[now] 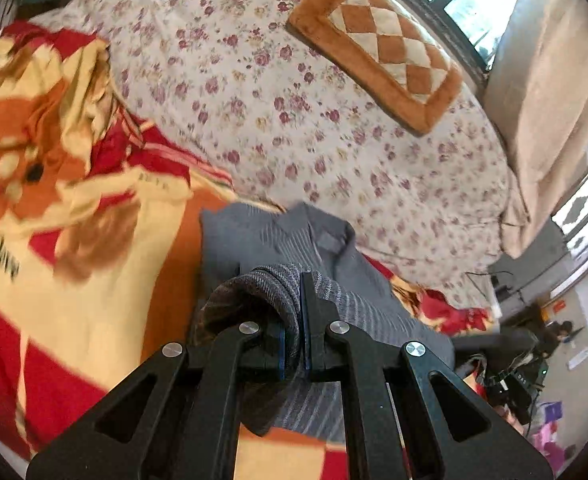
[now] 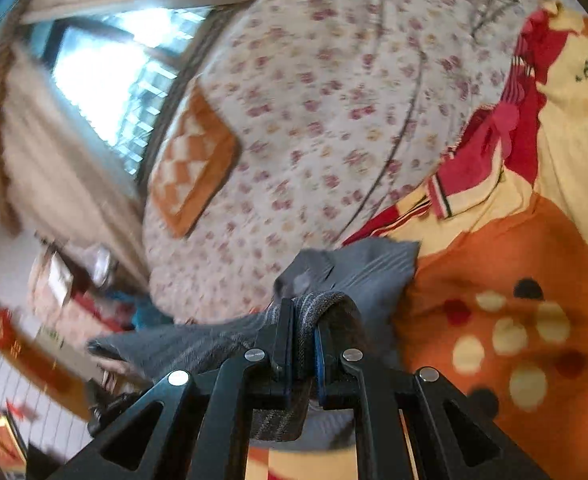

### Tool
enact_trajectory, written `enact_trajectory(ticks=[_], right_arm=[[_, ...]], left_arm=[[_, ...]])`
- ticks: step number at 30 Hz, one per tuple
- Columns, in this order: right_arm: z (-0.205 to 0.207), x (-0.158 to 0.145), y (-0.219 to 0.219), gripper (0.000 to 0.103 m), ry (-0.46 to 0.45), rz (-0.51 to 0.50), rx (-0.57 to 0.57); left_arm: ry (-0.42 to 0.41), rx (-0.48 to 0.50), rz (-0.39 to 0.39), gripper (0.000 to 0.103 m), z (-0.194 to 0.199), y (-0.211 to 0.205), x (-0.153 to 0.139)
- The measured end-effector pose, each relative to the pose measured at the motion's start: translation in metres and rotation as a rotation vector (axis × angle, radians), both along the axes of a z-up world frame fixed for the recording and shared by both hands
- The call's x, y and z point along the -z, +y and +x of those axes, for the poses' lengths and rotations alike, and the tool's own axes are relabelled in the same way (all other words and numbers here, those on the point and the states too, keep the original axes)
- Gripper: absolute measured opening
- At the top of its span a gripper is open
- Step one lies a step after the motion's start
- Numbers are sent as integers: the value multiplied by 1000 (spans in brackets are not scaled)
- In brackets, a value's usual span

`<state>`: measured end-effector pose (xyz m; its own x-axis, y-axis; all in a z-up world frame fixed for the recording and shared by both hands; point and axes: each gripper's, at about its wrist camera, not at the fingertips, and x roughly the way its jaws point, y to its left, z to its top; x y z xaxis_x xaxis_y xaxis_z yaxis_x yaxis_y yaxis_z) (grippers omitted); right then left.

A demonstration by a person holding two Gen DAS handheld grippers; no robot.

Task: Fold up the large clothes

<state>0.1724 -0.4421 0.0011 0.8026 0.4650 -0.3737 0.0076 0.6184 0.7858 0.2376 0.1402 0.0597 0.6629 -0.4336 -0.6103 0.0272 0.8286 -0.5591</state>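
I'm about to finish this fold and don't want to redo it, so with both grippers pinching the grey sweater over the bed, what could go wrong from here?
1. The left gripper and right gripper each pinch only a rolled edge of the grey sweater; it could slip out.
2. The rest of the sweater hangs bunched, so it may land creased.
3. The blanket underneath is rumpled, which could skew the fold.

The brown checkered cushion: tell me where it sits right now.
The brown checkered cushion lies on the floral quilt beside the window, upper right in the left wrist view; in the right wrist view it is left of centre.
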Motion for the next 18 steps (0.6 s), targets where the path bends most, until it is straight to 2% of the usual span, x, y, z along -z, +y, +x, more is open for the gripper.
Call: enact_trajectory(ticks=[5,14,18], right_arm=[[63,19,9,7,63,-51,33],[141,71,22,7,146,-72,48],[169,82,27,10,159,-122,53]], left_arm=[[0,-10,128,4,52,-22,9],[82,-77,205,4,129,-28,61],[137,-93,258,7,158,-34,93]])
